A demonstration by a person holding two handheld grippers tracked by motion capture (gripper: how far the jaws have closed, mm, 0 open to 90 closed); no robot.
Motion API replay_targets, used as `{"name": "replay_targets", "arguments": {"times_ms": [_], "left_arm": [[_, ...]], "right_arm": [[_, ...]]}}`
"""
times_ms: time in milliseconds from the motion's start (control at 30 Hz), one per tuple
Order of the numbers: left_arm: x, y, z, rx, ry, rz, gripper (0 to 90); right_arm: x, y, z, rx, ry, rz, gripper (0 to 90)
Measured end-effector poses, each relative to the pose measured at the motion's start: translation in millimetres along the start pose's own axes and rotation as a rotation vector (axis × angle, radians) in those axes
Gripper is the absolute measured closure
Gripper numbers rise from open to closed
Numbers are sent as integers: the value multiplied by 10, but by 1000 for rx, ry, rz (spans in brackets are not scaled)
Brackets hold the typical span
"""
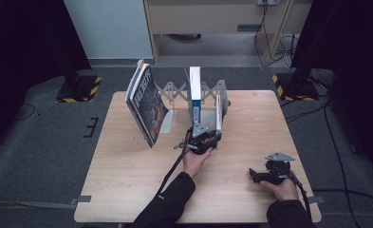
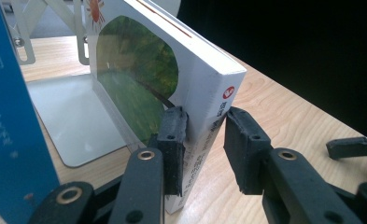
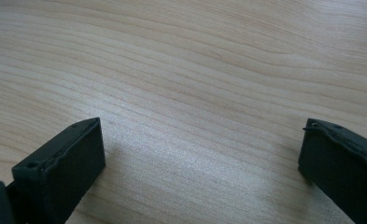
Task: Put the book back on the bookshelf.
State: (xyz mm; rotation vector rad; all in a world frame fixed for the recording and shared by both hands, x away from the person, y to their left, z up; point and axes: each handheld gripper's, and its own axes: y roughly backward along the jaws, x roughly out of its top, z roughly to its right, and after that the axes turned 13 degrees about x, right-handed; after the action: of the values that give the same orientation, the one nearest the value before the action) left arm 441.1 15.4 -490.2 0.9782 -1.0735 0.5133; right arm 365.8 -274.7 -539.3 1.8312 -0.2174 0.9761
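Note:
A white book (image 2: 204, 79) with a green picture on its cover stands upright on the table, at the right end of a metal book rack (image 1: 174, 90). My left gripper (image 2: 202, 126) is shut on its spine edge, one pad on the cover and the other on the spine; from above, the left gripper (image 1: 204, 135) sits just in front of the white book (image 1: 218, 111). A blue-and-white book (image 1: 194, 92) stands upright beside it. My right gripper (image 1: 254, 175) rests open on the wooden table (image 1: 127, 180), nothing between its jaws.
A dark-covered book (image 1: 146, 102) leans steeply at the rack's left end. The rack's flat base plate (image 2: 74, 121) lies between the blue book (image 2: 8, 116) and the white one. Black stands with striped bases flank the table's far corners.

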Motion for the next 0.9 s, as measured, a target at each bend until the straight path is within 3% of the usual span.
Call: {"name": "replay_targets", "arguments": {"times_ms": [467, 900], "left_arm": [[138, -203, 13, 54, -19, -20, 667], [203, -300, 28, 67, -18, -33, 658]], "right_arm": [[0, 0, 2, 0, 3, 0, 7], [0, 0, 0, 0, 0, 0, 7]]}}
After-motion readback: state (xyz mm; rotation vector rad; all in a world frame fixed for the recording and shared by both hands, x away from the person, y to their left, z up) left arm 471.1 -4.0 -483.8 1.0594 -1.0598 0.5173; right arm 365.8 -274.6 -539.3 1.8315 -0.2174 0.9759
